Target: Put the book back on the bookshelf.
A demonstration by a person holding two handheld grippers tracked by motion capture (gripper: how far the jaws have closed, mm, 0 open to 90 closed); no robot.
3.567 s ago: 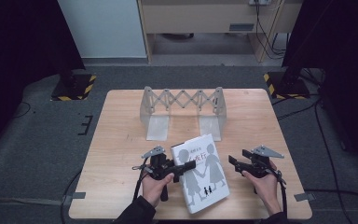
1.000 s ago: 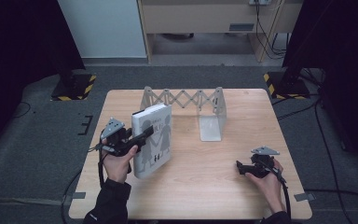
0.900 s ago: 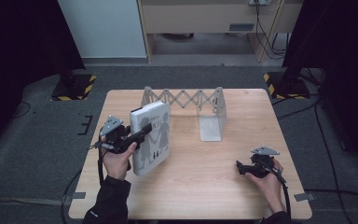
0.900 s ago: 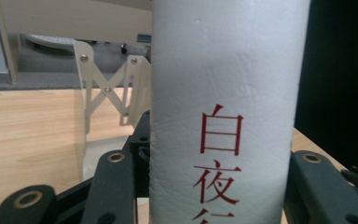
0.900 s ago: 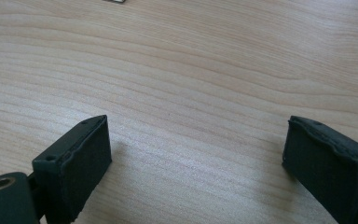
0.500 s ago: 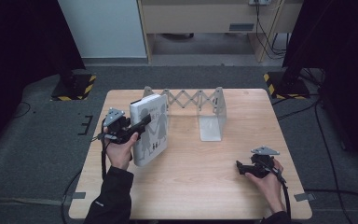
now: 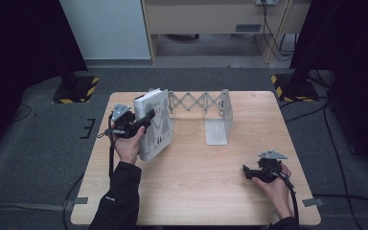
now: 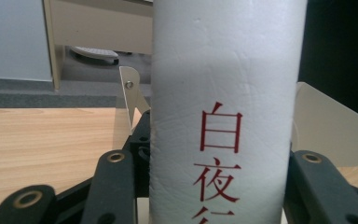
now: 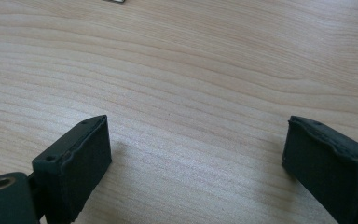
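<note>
A white book (image 7: 156,125) with dark figures on its cover stands upright at the back left of the table, by the left end of the metal accordion book rack (image 7: 199,102). My left gripper (image 7: 147,118) is shut on the book, one jaw on each cover. In the left gripper view the white spine with red characters (image 8: 221,116) stands between the jaws of that gripper (image 8: 214,161), with the rack's end plates (image 8: 327,125) behind it. My right gripper (image 7: 247,172) rests low at the table's front right, open and with nothing in it (image 9: 196,144).
The rack's right end plate (image 7: 218,125) stands near the table's back middle. Bare wood (image 9: 191,60) lies under the right gripper. Dark stands with yellow-black bases (image 7: 74,88) flank the table on the grey floor.
The book lay flat at the front middle, then was lifted upright. Over the last second my left gripper carried it farther back toward the rack's left end. The right gripper stayed put.
</note>
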